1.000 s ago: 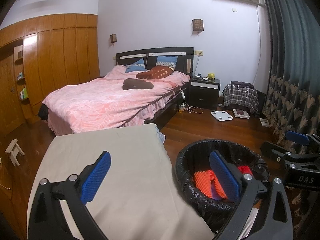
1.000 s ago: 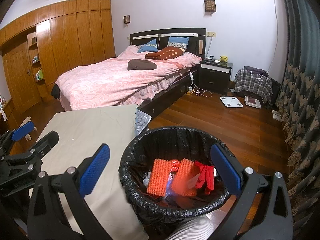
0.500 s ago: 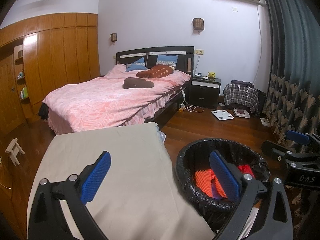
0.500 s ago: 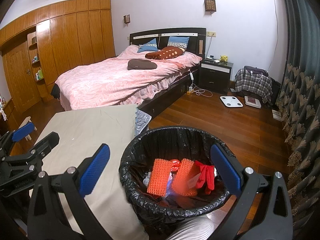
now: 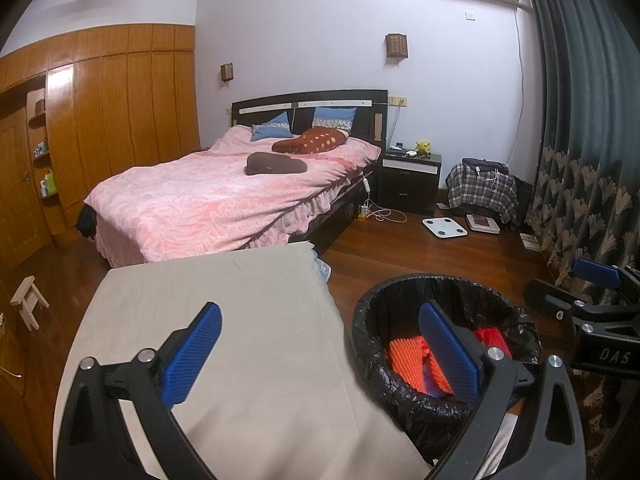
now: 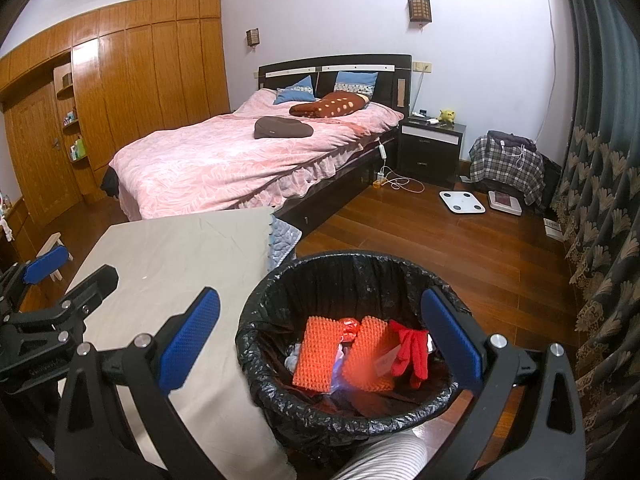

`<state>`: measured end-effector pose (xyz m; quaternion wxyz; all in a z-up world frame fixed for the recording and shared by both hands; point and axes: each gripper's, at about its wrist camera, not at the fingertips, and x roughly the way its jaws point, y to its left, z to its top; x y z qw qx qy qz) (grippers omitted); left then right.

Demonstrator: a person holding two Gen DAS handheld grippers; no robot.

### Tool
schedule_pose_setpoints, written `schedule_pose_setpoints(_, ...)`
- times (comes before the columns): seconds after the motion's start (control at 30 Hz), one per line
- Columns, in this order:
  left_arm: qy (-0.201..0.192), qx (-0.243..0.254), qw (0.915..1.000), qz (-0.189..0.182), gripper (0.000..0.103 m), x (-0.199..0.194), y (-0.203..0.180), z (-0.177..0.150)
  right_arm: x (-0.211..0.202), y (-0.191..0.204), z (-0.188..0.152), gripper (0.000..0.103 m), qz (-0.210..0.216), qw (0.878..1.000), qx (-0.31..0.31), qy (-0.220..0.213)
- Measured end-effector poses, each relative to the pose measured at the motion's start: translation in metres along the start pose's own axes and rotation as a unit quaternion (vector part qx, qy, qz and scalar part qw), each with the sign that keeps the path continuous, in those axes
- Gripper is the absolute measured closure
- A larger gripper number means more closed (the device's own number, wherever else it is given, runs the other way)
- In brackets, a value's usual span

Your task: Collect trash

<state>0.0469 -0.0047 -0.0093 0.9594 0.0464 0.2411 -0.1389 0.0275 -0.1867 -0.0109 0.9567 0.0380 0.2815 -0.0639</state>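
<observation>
both the left gripper (image 5: pixel 316 354) and the right gripper (image 6: pixel 320 340) are held wide, empty. the trash (image 6: pixel 348 354) lies inside the bin (image 6: pixel 280 312) — right of the table (image 5: pixel 240 320). collection appears complete; further trash must be located next.

The left claw (image 5: pixel 320 352) hangs over the table (image 5: pixel 240 320) edge, with the bin (image 5: pixel 444 292) just to its right and the right claw (image 5: pixel 576 292) beyond that. The right claw (image 6: pixel 320 336) hangs above the bin (image 6: pixel 344 268); foam sleeves (image 6: pixel 320 352) and a glove (image 6: pixel 412 352) lie in it. The table (image 6: pixel 180 248) is to its left, touching the bin. A bed (image 6: pixel 240 160) lies ahead, behind the table; a nightstand (image 6: pixel 432 144) stands right of the bed.
</observation>
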Motion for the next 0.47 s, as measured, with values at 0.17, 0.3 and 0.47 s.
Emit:
schedule_pose_setpoints(0.17,0.003,-0.001,1.0000,-0.001,0.006,0.0023,0.0008,-0.0059,0.0034,-0.0008,-0.0039,0.005,0.000,1.000,0.001,0.002)
schedule_pose_setpoints(0.3,0.003,-0.001,1.0000,0.000,0.006,0.0026,0.0005,-0.0050,0.0037,-0.0007,-0.0041,0.005,0.000,1.000,0.001,0.001)
schedule_pose_setpoints(0.47,0.003,-0.001,1.0000,0.001,0.006,0.0030,0.0000,-0.0042,0.0041,-0.0010,-0.0032,0.005,0.000,1.000,0.000,0.001)
